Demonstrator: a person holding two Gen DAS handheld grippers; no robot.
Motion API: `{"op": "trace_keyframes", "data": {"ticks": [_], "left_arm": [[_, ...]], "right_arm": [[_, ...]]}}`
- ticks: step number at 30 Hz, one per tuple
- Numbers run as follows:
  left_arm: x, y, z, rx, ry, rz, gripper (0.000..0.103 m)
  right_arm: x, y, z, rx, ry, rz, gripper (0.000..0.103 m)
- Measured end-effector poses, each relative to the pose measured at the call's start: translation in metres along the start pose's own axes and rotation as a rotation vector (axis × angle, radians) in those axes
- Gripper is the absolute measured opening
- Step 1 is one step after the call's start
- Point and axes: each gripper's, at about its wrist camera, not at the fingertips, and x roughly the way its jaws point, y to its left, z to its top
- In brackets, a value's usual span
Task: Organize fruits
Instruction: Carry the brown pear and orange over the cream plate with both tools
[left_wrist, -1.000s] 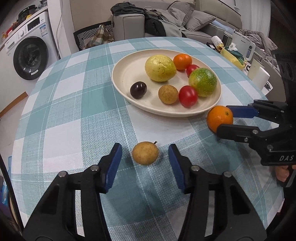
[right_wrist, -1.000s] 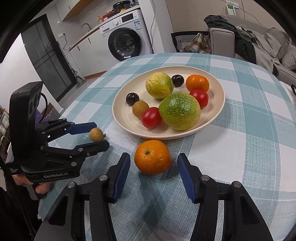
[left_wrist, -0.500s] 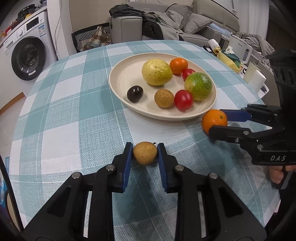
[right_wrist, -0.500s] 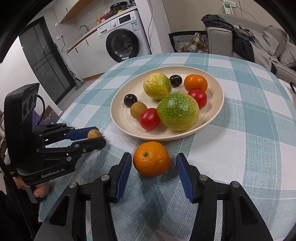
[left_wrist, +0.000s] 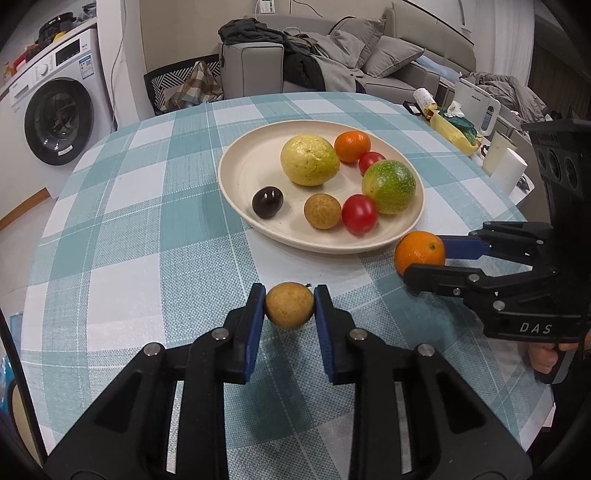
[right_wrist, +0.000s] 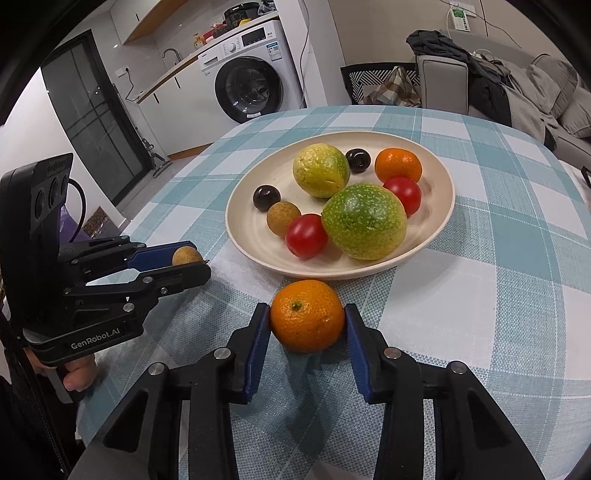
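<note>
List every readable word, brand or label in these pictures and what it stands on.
"DAS": on the body of the right gripper.
"GenRobot.AI": on the body of the left gripper.
Washing machine panel stickers: too small to read.
White appliance lettering: too blurred to read.

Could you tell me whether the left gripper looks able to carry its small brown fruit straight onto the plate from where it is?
Probably yes. The left gripper is shut on the small brown fruit, and only bare tablecloth lies between it and the plate, whose near-left part looks free.
</note>
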Motion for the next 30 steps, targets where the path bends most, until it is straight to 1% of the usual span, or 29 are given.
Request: {"op": "trace_keyframes", "data": {"ticks": [12, 21, 30], "left_arm": [[-0.01, 0.001, 0.005, -0.02, -0.039, 0.004, 0.024], [-0.017, 0.002, 0.009, -0.03, -0.069, 0.003, 0.024], [-0.019, 0.004, 0.019, -0.044, -0.114, 0.008, 0.024]], "right_arm": [[-0.009, 0.001, 0.002, -0.002, -0.026, 0.016, 0.041], [-0.022, 0.006, 0.007, -0.013, -0.069, 0.022, 0.041], [-0.034, -0.001, 0.014, 0.019, -0.126, 0.024, 0.041]]}}
